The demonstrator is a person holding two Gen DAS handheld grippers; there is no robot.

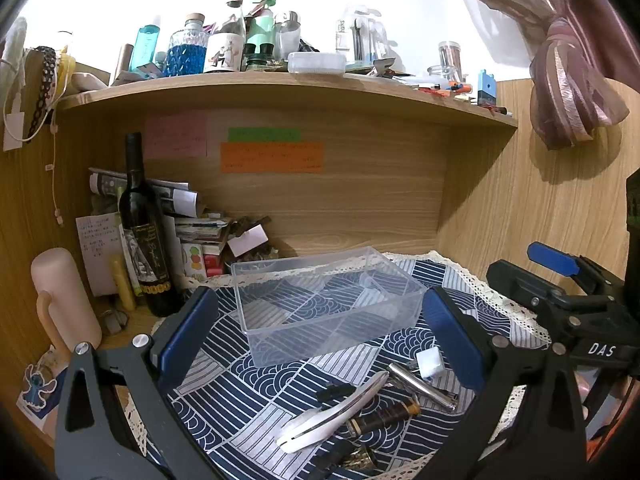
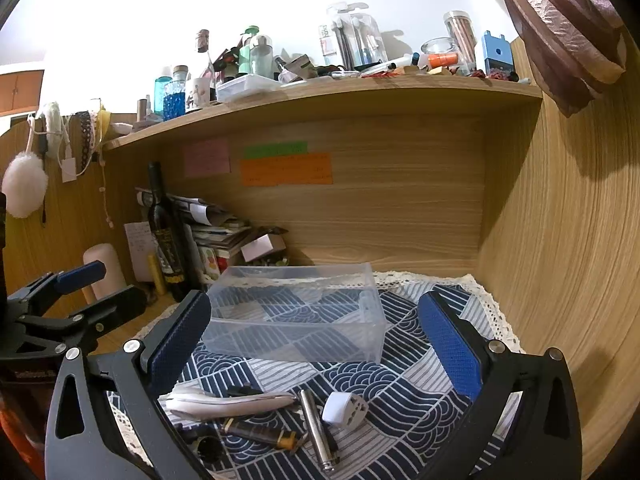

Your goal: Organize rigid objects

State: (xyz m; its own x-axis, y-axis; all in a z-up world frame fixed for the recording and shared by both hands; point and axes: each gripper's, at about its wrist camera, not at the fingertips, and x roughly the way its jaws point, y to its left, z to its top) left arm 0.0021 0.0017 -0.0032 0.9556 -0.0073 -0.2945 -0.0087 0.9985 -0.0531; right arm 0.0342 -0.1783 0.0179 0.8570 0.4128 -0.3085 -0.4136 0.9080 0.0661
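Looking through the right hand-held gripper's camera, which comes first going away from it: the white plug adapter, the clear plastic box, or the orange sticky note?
1. White plug adapter: on the patterned cloth, low between the right hand-held gripper fingers.
2. Clear plastic box: behind it, mid-cloth, nothing in it.
3. Orange sticky note: farthest, stuck on the wooden back panel under the shelf.

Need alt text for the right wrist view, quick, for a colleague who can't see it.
An open right hand-held gripper hovers over a patterned blue cloth, framing an empty clear plastic box. Near the camera lie a white plug adapter, a metal cylinder and a white clip.
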